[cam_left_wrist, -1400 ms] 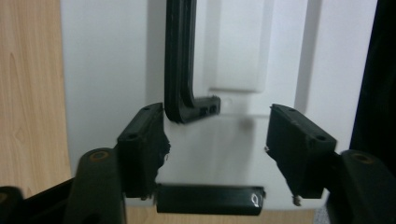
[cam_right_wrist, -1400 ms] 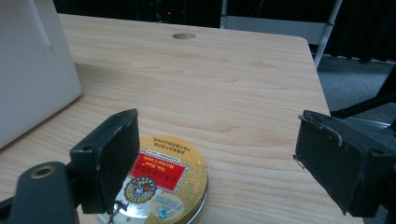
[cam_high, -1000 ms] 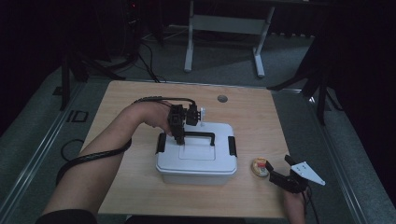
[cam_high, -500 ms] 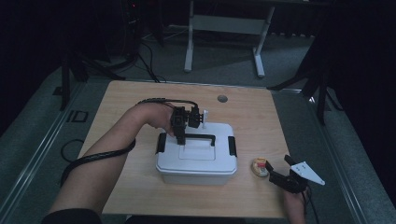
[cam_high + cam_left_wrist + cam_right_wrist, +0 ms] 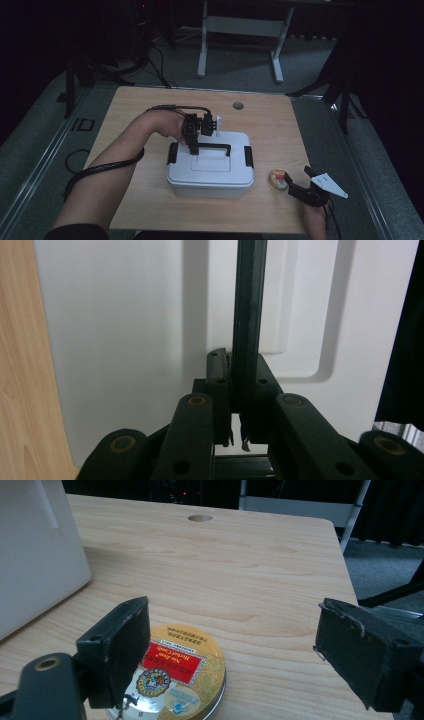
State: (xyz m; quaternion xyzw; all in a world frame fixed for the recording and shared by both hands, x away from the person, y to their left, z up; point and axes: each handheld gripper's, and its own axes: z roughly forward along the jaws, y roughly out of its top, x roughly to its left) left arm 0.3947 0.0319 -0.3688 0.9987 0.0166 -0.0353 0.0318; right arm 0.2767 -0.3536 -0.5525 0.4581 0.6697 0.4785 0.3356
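left gripper [image 5: 194, 145] just closed, pinching black handle [image 5: 212, 147] atop white box [image 5: 210, 172], right gripper [image 5: 295, 190] spread beside round tin [image 5: 278, 179], red label text too small to read

Overhead wide — tongs views close.

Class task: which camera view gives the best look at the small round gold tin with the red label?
The right gripper view: the small round gold tin with the red label lies close, its printed lid plain, one claw jaw covering its left edge. The high view shows it as a small disc beside the white plastic box.
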